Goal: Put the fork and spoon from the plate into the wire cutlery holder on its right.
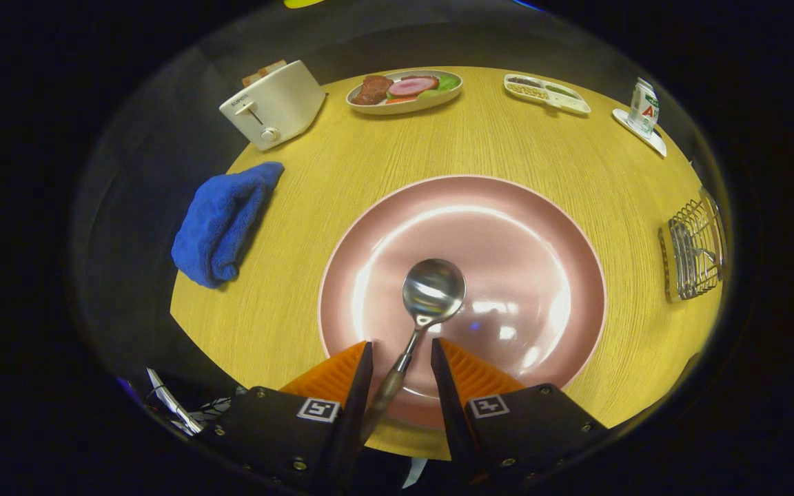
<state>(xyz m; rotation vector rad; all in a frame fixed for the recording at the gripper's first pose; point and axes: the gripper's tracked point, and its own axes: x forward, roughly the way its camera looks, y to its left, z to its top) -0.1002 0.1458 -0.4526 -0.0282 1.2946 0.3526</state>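
A metal spoon (431,293) with a dark handle lies in the large pink plate (542,234), bowl up and pointing away from me. Its handle runs back over the plate's near rim and passes between my fingers, closer to the left one. My gripper (402,344) is open, with a gap on each side of the handle. The wire cutlery holder (695,251) stands on the table well to the right of the plate. Something metallic shows inside it, but I cannot make out what it is.
On the round wooden table (493,145), a folded blue towel (221,220) lies left of the plate. At the far side stand a white toaster (274,105), a dish of food (405,89), a divided tray (546,93) and a carton (643,107).
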